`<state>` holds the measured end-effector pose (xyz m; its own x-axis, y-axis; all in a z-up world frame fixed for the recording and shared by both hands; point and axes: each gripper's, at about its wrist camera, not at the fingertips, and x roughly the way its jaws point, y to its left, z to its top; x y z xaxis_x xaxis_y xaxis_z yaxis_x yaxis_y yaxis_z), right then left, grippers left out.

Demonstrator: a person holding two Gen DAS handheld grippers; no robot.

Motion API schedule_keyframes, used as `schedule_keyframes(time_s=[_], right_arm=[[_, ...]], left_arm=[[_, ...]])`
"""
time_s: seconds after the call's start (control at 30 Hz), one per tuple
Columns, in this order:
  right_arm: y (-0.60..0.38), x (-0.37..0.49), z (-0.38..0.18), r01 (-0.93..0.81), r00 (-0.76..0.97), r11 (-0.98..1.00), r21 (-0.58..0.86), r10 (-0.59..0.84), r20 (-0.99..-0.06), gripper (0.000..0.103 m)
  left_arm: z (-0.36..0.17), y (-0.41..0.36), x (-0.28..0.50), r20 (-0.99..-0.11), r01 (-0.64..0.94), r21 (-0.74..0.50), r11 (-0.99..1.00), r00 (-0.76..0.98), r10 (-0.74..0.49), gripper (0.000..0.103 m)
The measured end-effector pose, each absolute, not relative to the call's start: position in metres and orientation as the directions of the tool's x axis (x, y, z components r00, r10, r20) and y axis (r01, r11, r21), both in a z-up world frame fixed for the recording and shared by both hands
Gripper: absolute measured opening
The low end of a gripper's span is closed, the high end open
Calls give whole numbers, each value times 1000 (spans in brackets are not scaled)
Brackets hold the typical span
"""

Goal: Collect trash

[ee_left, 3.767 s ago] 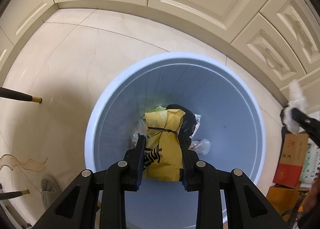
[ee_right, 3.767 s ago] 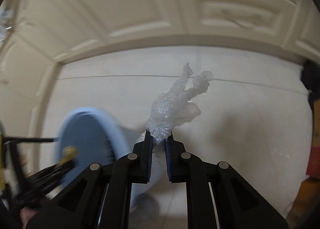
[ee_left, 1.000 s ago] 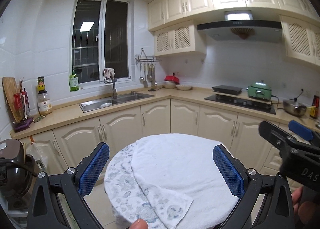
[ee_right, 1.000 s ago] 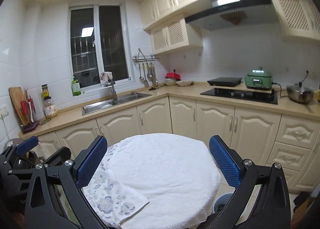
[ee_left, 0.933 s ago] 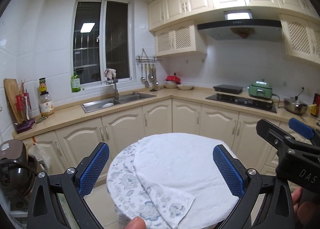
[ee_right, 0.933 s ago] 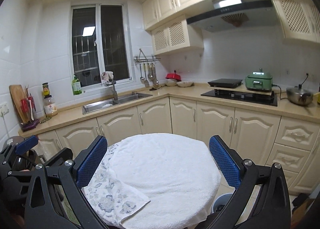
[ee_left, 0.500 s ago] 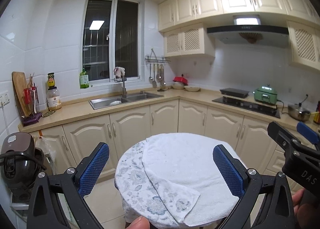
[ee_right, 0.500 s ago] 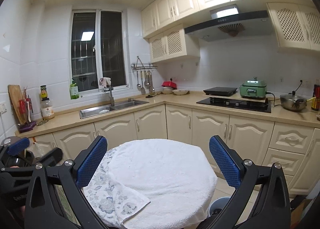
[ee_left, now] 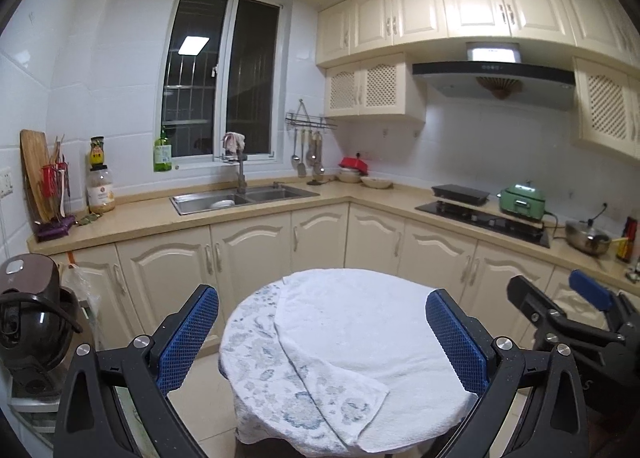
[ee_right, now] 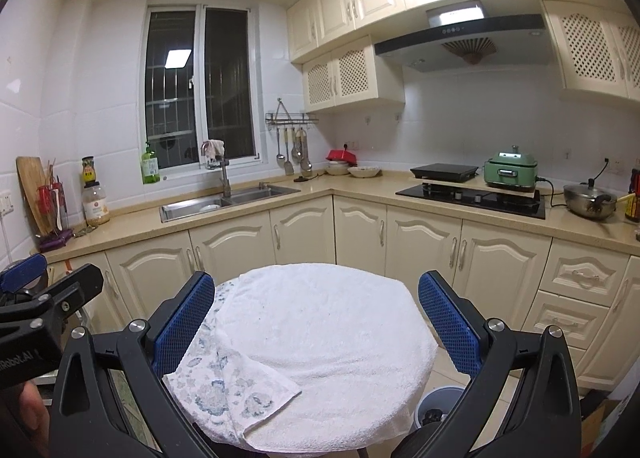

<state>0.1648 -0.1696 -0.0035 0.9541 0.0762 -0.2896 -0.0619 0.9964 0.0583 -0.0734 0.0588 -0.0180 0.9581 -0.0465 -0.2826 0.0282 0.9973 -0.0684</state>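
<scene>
My left gripper (ee_left: pixel 322 332) is wide open and empty, held level above a small round table (ee_left: pixel 360 322) covered with a white towel. My right gripper (ee_right: pixel 316 318) is also wide open and empty over the same table (ee_right: pixel 320 322). The blue trash bin (ee_right: pixel 438 406) stands on the floor beyond the table's right side, partly hidden by it. No loose trash shows on the towel. The right gripper shows at the right edge of the left wrist view (ee_left: pixel 560 310), and the left gripper at the left edge of the right wrist view (ee_right: pixel 48 282).
An L-shaped counter with a sink (ee_left: pixel 244 198), hob (ee_right: pixel 472 194), green cooker (ee_right: pixel 510 170) and pot (ee_right: pixel 588 204) runs behind the table. A dark appliance (ee_left: pixel 28 322) stands at the left. A cardboard box (ee_right: pixel 600 430) sits on the floor at right.
Since 3.8 s ago both grippers have let go of the yellow bag and plastic wrap at the bin, opened, and lifted to face the table. Over the last second, only slight view shifts.
</scene>
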Motion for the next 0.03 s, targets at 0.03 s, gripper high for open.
schedule_keyframes(time_s=[0.03], right_arm=[[-169, 165, -4, -63, 953, 996, 59, 77, -292, 103]], left_arm=[[-18, 53, -77, -280, 21, -70, 997, 959, -40, 102]])
